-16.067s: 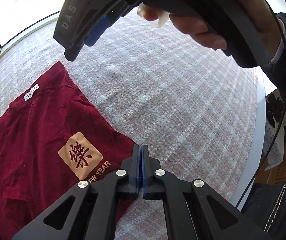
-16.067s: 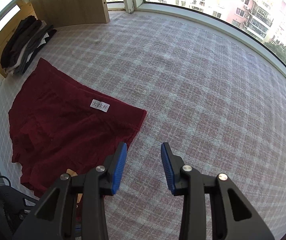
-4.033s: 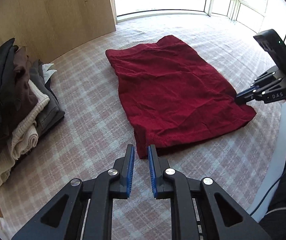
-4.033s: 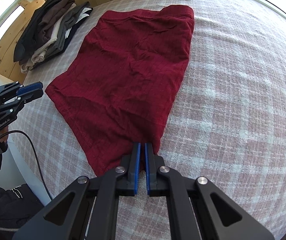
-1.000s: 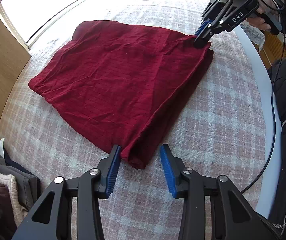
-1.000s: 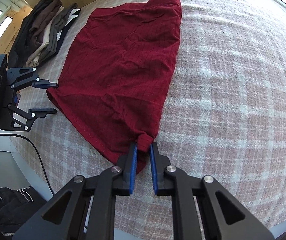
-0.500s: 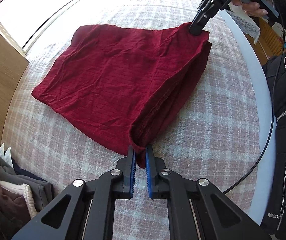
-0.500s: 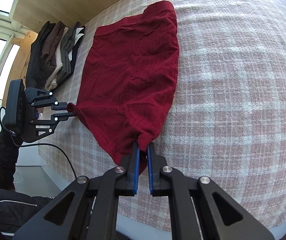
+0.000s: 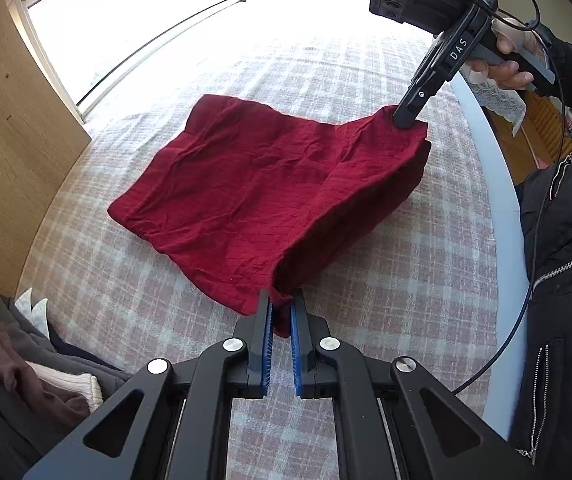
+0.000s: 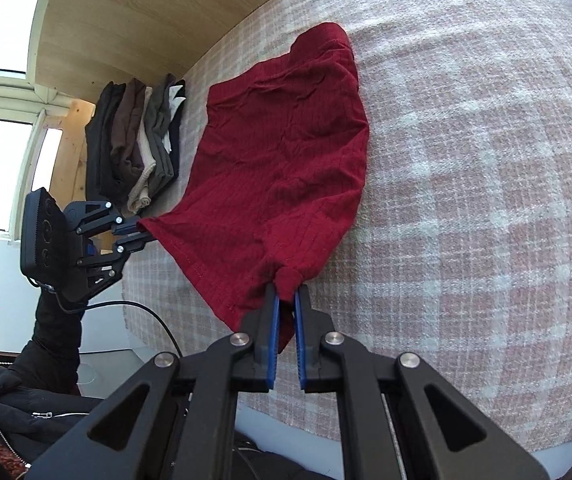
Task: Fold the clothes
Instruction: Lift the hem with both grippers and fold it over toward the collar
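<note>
A dark red garment (image 9: 253,188) lies folded on the plaid-covered table (image 9: 366,64), its near edge lifted off the surface. My left gripper (image 9: 279,312) is shut on the near left corner of that edge. My right gripper (image 10: 284,300) is shut on the other near corner, where the cloth bunches between its blue pads. In the left wrist view the right gripper (image 9: 406,118) shows at upper right, held by a hand, pinching its corner. In the right wrist view the left gripper (image 10: 143,230) shows at left, clamped on its corner. The red garment (image 10: 286,152) sags between the two corners; its far part rests on the table.
A stack of folded clothes (image 10: 137,140) in black, brown, cream and grey sits by the wooden panel (image 10: 145,12); the stack (image 9: 25,360) also shows at lower left. The table's white rim (image 9: 502,216) runs along the right. A person in a dark jacket (image 9: 566,260) stands beyond it, cable trailing.
Both grippers closed on the garment's near corners and rose, lifting that edge off the table. The right gripper has rolled, so its view has tilted.
</note>
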A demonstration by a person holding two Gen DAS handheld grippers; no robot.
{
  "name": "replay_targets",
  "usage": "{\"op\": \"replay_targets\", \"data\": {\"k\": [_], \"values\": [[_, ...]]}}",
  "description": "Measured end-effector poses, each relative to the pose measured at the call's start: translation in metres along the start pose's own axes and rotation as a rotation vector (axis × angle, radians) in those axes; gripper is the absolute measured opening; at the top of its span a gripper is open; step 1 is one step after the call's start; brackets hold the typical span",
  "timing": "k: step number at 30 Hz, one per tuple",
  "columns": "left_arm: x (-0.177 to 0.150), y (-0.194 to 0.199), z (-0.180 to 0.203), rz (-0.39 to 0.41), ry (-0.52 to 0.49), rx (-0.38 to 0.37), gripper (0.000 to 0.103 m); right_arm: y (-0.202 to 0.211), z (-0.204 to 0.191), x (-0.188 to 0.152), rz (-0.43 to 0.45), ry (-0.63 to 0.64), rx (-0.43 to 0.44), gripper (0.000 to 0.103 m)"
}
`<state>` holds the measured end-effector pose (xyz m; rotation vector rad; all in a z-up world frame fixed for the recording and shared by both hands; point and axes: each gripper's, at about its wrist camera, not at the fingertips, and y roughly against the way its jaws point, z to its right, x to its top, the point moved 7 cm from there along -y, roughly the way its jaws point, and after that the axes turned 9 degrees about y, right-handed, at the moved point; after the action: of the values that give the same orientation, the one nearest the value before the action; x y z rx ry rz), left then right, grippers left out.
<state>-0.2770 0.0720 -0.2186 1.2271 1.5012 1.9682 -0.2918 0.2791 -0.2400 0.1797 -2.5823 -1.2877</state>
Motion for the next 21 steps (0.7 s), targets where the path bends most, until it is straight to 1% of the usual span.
{"op": "replay_targets", "data": {"k": [3,5,9,11,12,13,17,21], "values": [[-0.001,-0.010,-0.007,-0.019,0.008,-0.002,0.007,-0.014,0.012,-0.005,-0.051,-0.064,0.040,0.007],[0.006,-0.008,-0.011,0.007,0.018,-0.006,0.007,-0.010,0.013,0.000,-0.042,-0.072,0.062,0.007],[0.020,-0.004,-0.020,0.025,0.008,0.004,0.007,0.009,0.011,0.020,-0.020,-0.039,0.054,0.007],[0.026,-0.003,-0.025,0.032,0.013,-0.003,0.007,0.012,0.011,0.029,-0.048,0.005,0.020,0.007],[0.030,-0.005,-0.030,0.032,0.017,0.007,0.007,0.012,0.014,0.034,-0.064,0.011,0.006,0.007],[0.033,-0.006,-0.034,0.033,0.022,0.016,0.007,0.013,0.017,0.040,-0.082,0.015,0.005,0.007],[0.050,-0.017,-0.056,0.025,0.046,0.048,0.007,0.014,0.030,0.075,-0.108,0.036,-0.008,0.007],[0.066,-0.031,-0.081,0.005,0.054,0.075,0.007,0.009,0.041,0.116,-0.115,0.021,0.013,0.007]]}}
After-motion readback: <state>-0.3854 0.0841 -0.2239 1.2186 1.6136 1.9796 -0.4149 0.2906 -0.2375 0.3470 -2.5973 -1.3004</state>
